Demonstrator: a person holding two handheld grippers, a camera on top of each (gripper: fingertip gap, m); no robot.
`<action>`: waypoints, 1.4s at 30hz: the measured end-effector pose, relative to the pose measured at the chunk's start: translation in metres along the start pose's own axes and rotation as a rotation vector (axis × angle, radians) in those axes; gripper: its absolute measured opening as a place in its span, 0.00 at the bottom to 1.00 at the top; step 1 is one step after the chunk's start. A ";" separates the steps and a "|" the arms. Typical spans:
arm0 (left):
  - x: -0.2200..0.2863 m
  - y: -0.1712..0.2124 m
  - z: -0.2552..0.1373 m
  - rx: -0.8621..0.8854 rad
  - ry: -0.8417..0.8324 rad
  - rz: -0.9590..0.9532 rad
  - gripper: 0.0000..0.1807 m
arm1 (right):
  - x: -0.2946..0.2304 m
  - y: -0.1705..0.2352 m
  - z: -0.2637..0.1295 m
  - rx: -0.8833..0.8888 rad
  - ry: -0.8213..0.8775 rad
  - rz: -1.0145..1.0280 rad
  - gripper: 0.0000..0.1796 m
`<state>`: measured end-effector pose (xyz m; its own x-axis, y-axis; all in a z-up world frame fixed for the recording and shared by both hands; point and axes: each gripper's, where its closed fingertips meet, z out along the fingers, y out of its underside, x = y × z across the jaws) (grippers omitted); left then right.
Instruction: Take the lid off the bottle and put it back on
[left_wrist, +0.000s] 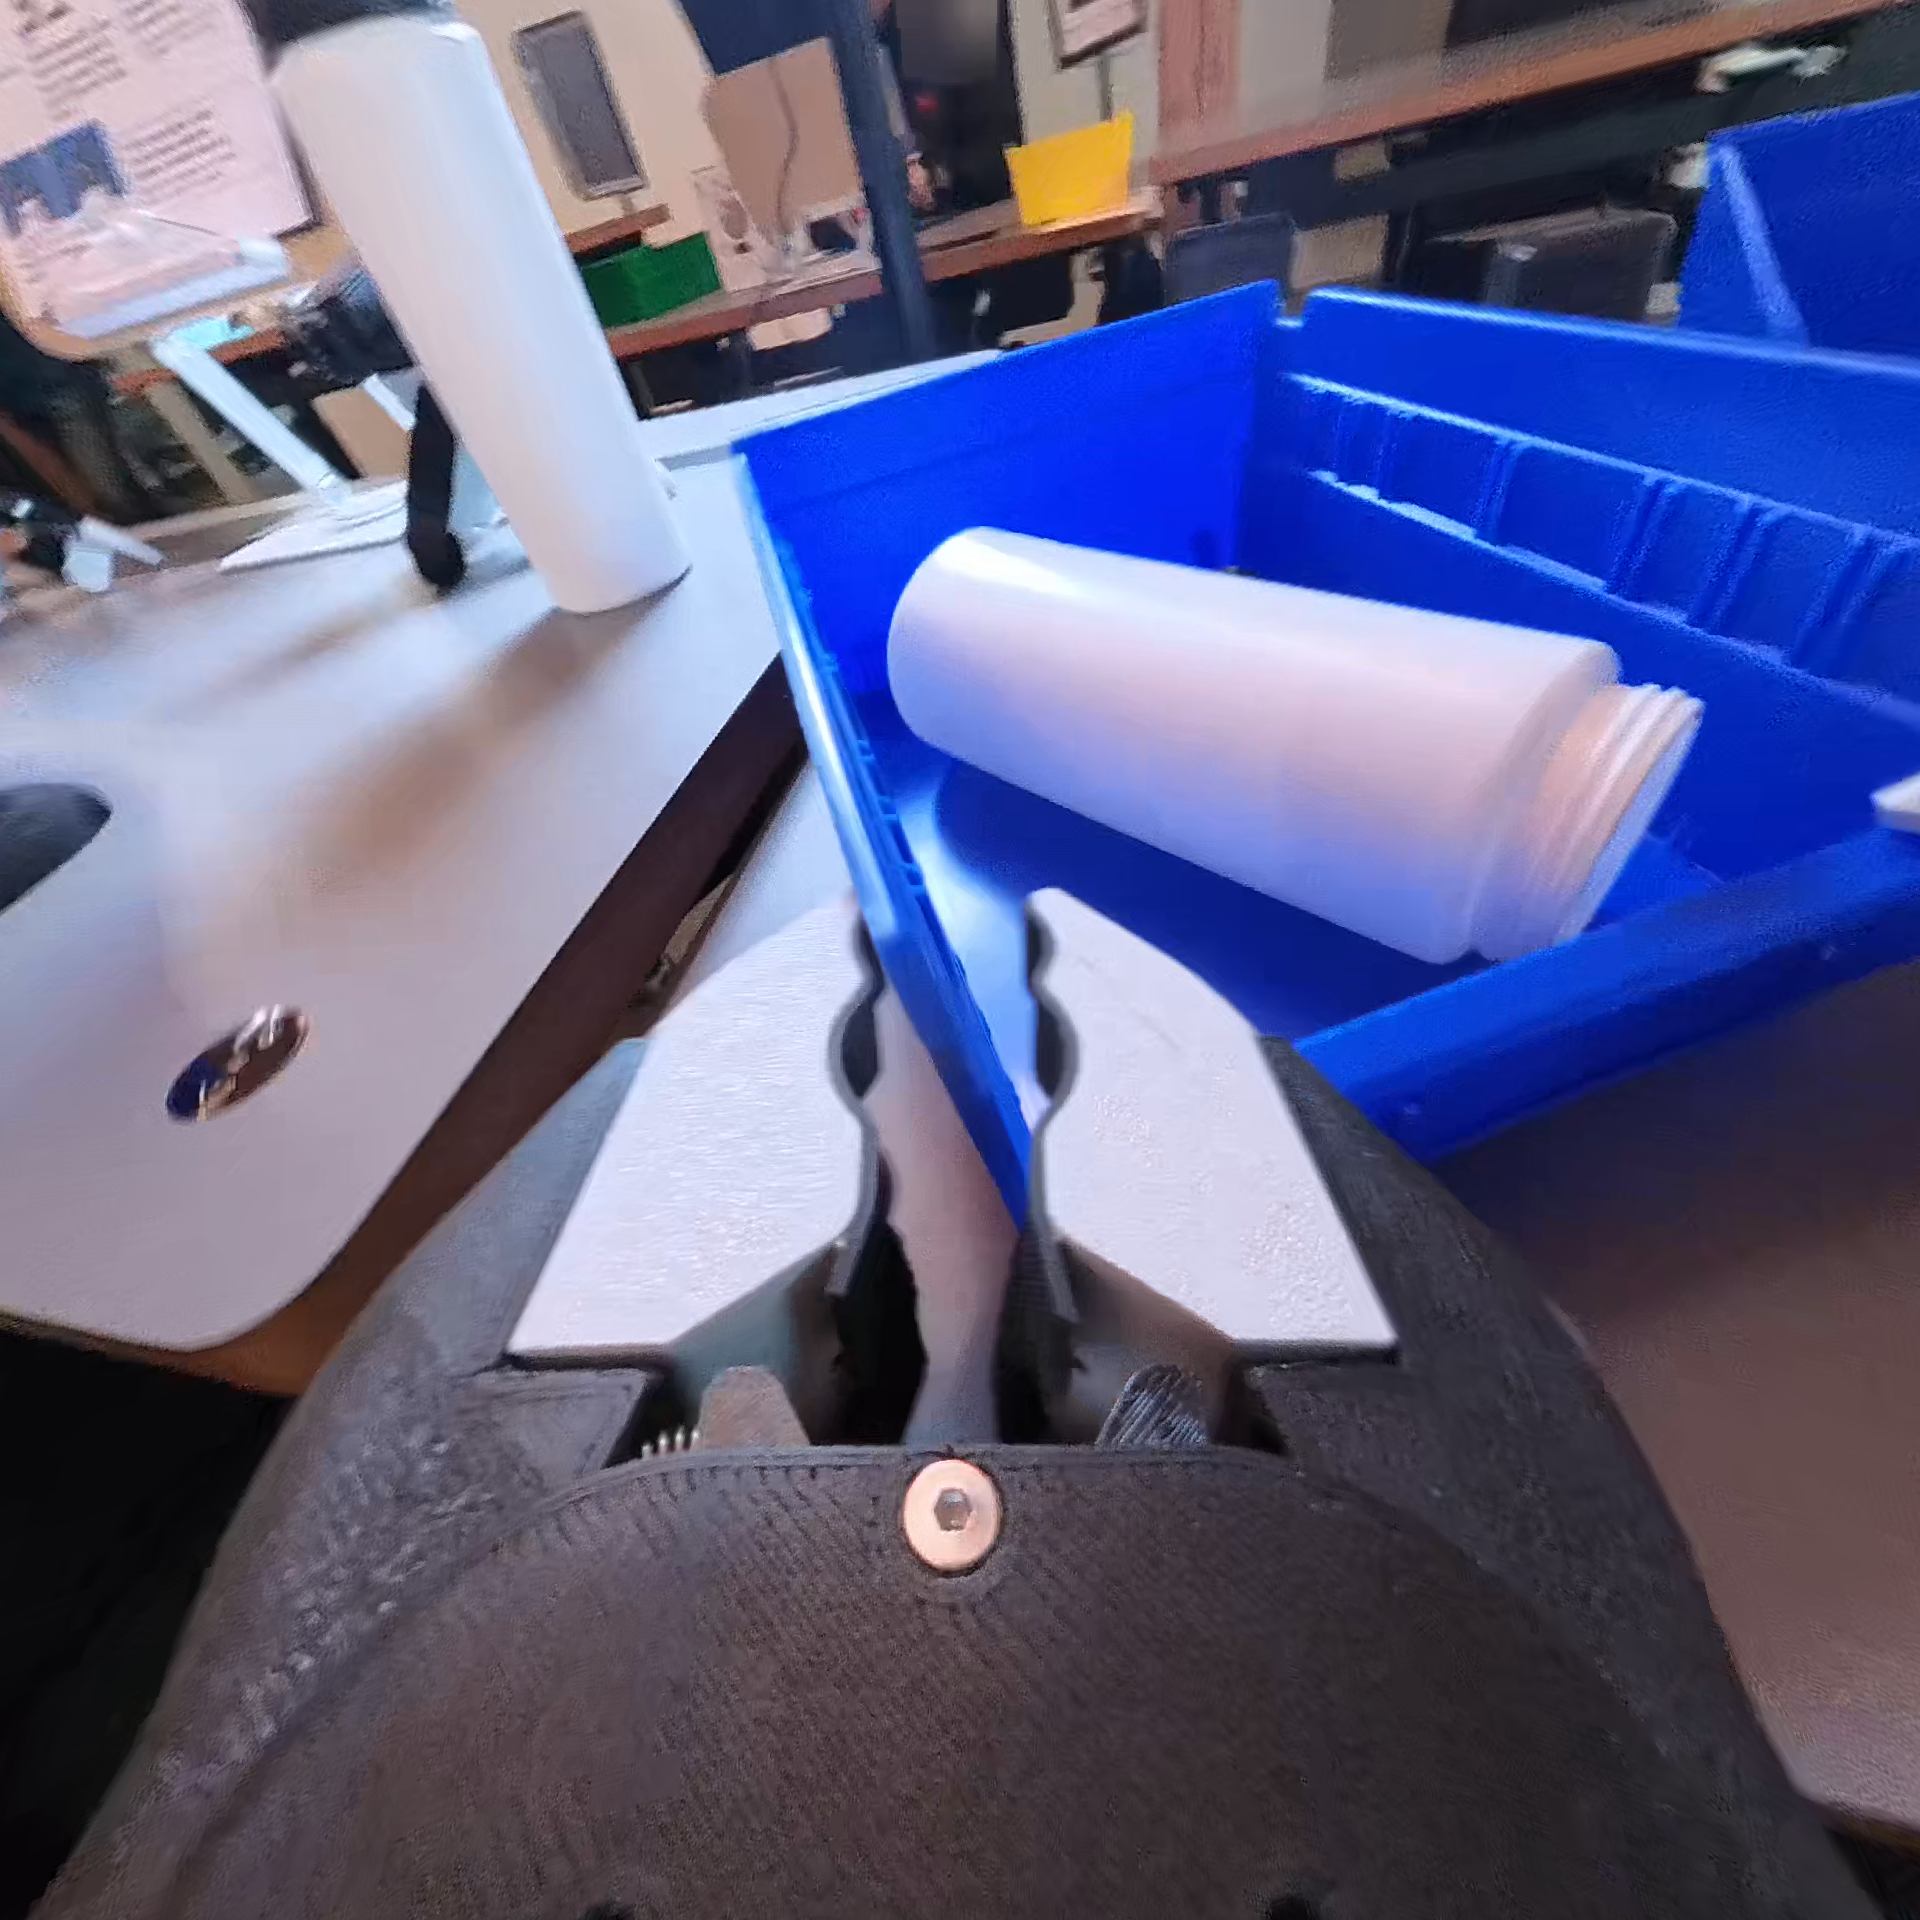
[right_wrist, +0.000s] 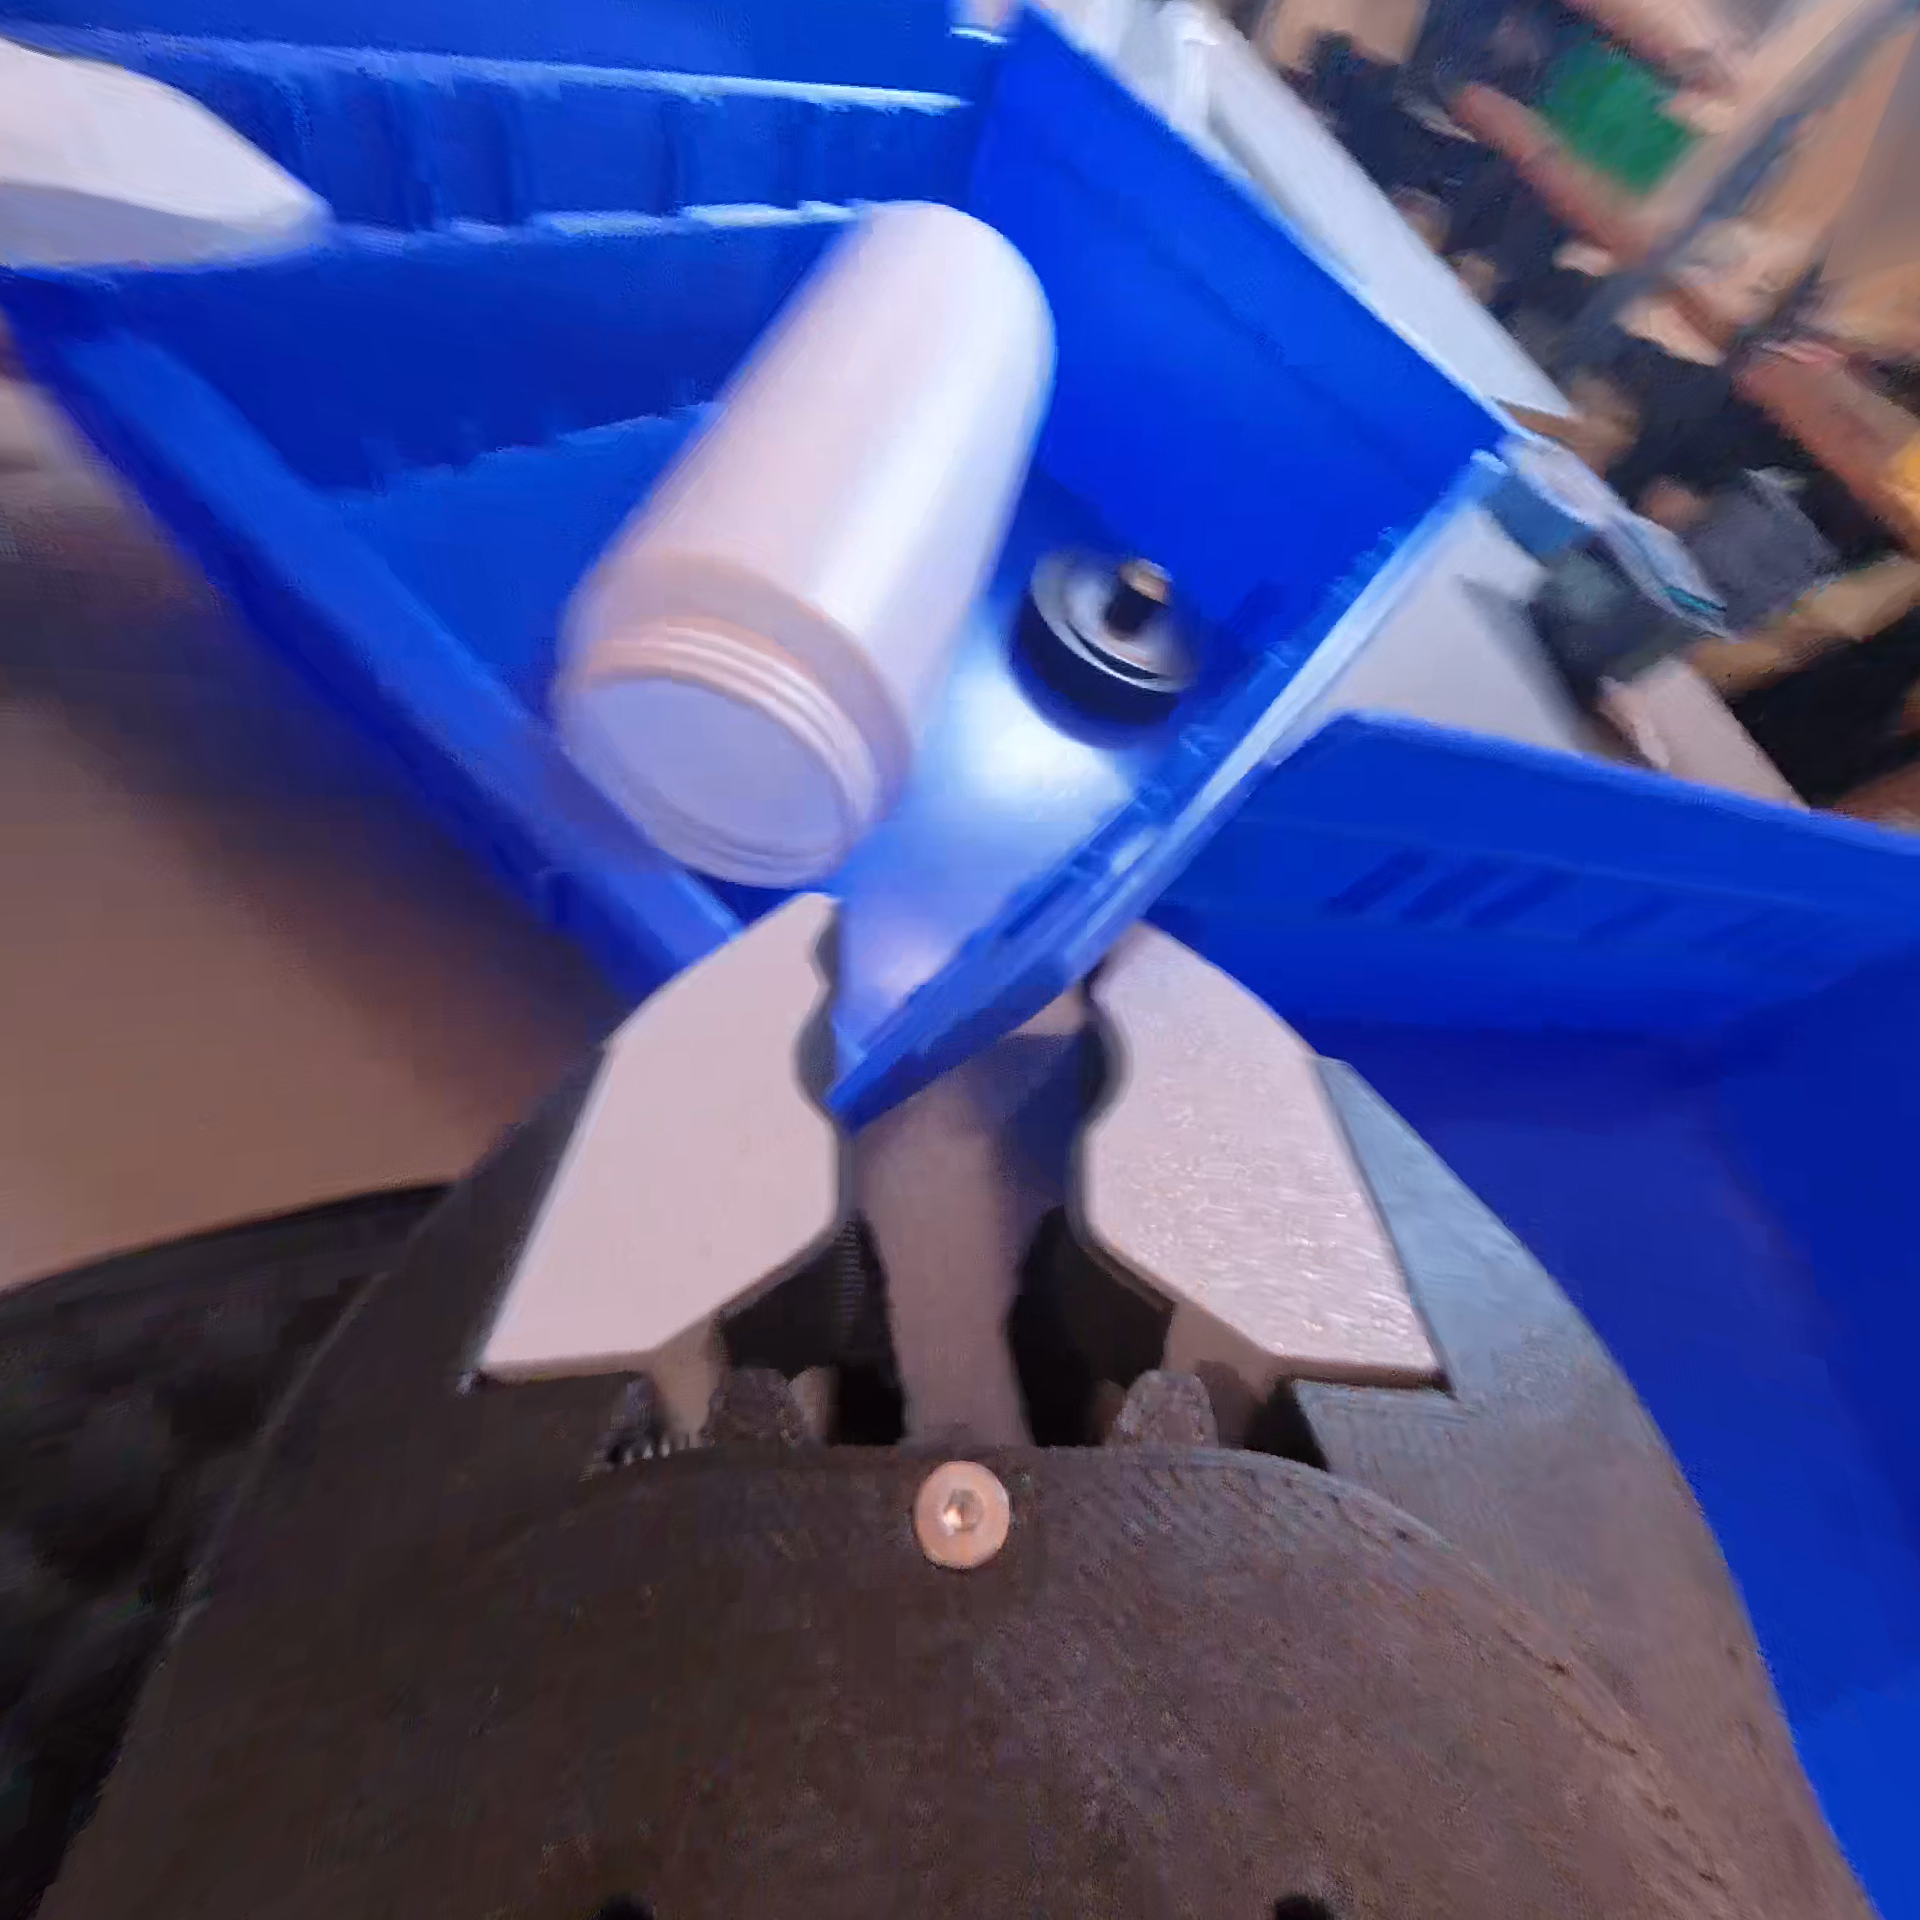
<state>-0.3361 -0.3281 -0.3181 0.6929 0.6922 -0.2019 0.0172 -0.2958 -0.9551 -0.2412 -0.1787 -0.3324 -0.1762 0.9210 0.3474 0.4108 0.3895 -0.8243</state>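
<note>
Lidless bottle (left_wrist: 1278, 738) lies in the blue bin (left_wrist: 1039, 499) beyond both tongs (left_wrist: 951, 935) (right_wrist: 956, 956), each clamping its wall.

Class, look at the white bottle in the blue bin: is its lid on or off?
Off. The white bottle lies on its side in the blue bin, its bare threaded neck showing, with no lid on it.
</note>
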 end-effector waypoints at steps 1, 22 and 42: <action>0.001 -0.003 -0.001 0.003 0.029 0.025 0.24 | -0.005 -0.007 -0.010 0.044 -0.054 -0.023 0.39; 0.213 -0.137 -0.042 0.334 0.547 -0.077 0.47 | 0.148 0.170 -0.193 -0.142 0.363 0.208 0.15; 0.409 -0.132 0.011 0.099 0.674 0.145 0.11 | 0.231 0.184 -0.319 -0.151 0.761 0.033 0.06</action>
<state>-0.0627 0.0013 -0.2771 0.9802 0.0807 -0.1810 -0.1532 -0.2711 -0.9503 0.0791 0.1061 -0.2610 0.4791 0.6588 0.5800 0.5325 0.3072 -0.7887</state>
